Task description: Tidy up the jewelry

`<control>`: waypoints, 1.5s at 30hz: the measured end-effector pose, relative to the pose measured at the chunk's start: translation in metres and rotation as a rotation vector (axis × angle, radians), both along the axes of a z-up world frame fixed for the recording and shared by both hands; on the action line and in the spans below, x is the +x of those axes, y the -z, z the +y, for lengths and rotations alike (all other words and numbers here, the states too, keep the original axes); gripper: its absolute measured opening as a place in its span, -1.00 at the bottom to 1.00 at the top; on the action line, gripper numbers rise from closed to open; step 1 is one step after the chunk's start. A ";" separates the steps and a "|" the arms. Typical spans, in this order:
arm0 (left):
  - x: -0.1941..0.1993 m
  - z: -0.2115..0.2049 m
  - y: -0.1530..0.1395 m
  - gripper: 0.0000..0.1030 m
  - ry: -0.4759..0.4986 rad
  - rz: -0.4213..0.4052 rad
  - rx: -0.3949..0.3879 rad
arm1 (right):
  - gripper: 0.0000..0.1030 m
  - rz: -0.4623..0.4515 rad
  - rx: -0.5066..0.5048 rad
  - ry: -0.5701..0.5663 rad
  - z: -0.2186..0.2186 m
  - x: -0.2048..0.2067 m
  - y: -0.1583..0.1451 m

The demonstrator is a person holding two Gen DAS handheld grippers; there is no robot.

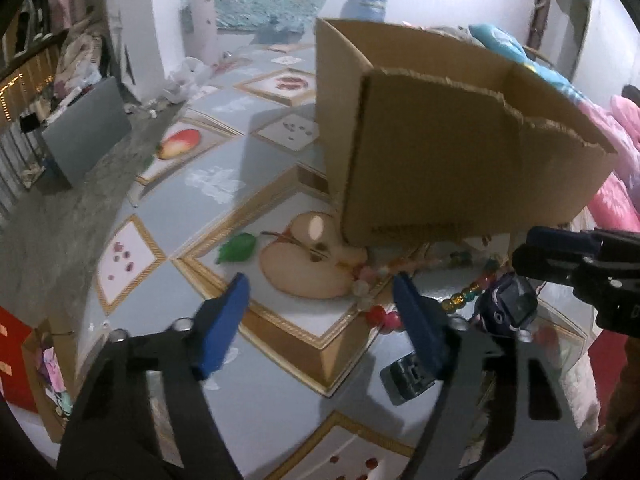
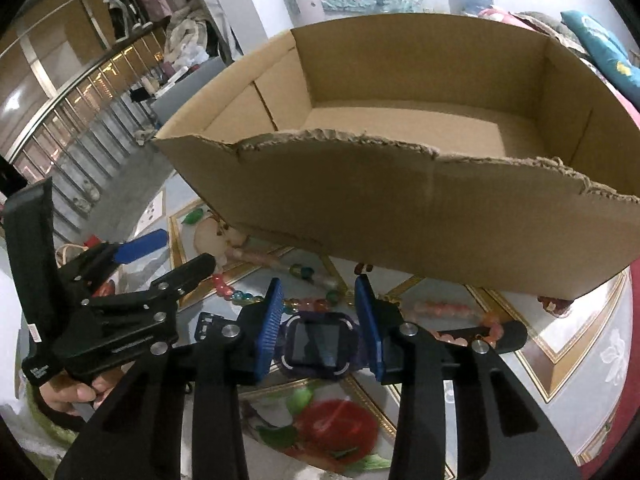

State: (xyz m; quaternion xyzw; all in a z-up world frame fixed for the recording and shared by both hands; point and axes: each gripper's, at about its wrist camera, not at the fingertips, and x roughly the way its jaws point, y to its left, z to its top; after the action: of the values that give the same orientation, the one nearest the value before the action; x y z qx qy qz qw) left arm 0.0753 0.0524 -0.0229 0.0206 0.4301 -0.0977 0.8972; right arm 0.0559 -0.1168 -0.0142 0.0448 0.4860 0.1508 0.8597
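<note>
An open cardboard box (image 2: 400, 208) stands on the patterned mat, empty inside; it also shows in the left wrist view (image 1: 460, 152). My right gripper (image 2: 320, 312) is shut on a purple smartwatch (image 2: 318, 344) and holds it just in front of the box's near wall. In the left wrist view the watch (image 1: 510, 308) hangs at the right. Colourful bead strings (image 2: 304, 302) lie on the mat below the box; they also show in the left wrist view (image 1: 380, 276). My left gripper (image 1: 320, 292) is open and empty above the mat, left of the beads.
The fruit-patterned mat (image 1: 224, 184) covers the floor. A small dark clasp piece (image 1: 406, 376) lies by my left gripper's right finger. Pink and blue cushions (image 1: 616, 128) lie behind the box. A grey board (image 1: 86, 132) leans at the left, by shelves.
</note>
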 end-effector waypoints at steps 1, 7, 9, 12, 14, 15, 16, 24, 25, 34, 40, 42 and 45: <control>0.002 -0.002 0.003 0.12 0.009 0.011 -0.002 | -0.29 0.000 -0.006 0.000 0.000 0.000 0.001; 0.002 -0.010 0.011 -0.26 0.054 0.010 0.042 | -0.32 -0.016 -0.022 -0.017 0.007 0.000 -0.001; 0.000 -0.005 0.011 -0.41 0.047 0.009 0.042 | -0.37 -0.012 -0.021 -0.028 0.009 0.000 -0.001; -0.003 0.006 0.011 -0.51 0.024 0.010 0.043 | -0.44 0.003 -0.015 -0.044 0.013 0.002 0.001; -0.004 0.016 0.011 -0.53 0.000 0.011 0.044 | -0.45 0.010 -0.011 -0.064 0.019 0.004 0.002; -0.005 0.020 0.011 -0.53 -0.008 0.012 0.041 | -0.46 0.016 -0.011 -0.077 0.024 0.006 0.004; -0.007 0.024 0.011 -0.53 -0.016 0.014 0.033 | -0.46 0.022 -0.010 -0.088 0.028 0.007 0.006; -0.007 0.033 0.012 -0.52 -0.016 0.006 0.011 | -0.52 0.055 -0.073 -0.173 0.059 0.020 0.021; -0.006 0.033 0.012 -0.52 -0.016 0.007 0.009 | -0.53 0.051 -0.080 -0.178 0.062 0.021 0.021; 0.000 0.028 0.012 -0.51 -0.004 0.003 0.000 | -0.73 0.033 -0.202 -0.219 0.076 0.022 0.021; 0.003 0.028 0.008 -0.84 0.000 0.037 -0.083 | -0.81 0.051 -0.123 -0.209 0.066 0.021 0.011; 0.000 0.031 0.003 -0.84 -0.007 0.044 -0.118 | -0.81 0.032 -0.101 -0.208 0.060 0.017 0.001; -0.011 0.031 -0.011 -0.84 -0.008 0.040 -0.158 | -0.81 0.003 -0.059 -0.207 0.055 0.007 -0.013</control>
State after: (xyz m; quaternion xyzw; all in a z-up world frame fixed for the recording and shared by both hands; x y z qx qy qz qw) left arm 0.0645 0.0835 -0.0117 -0.0538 0.4388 -0.1282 0.8878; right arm 0.0633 -0.0619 -0.0009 -0.0305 0.4937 0.2243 0.8397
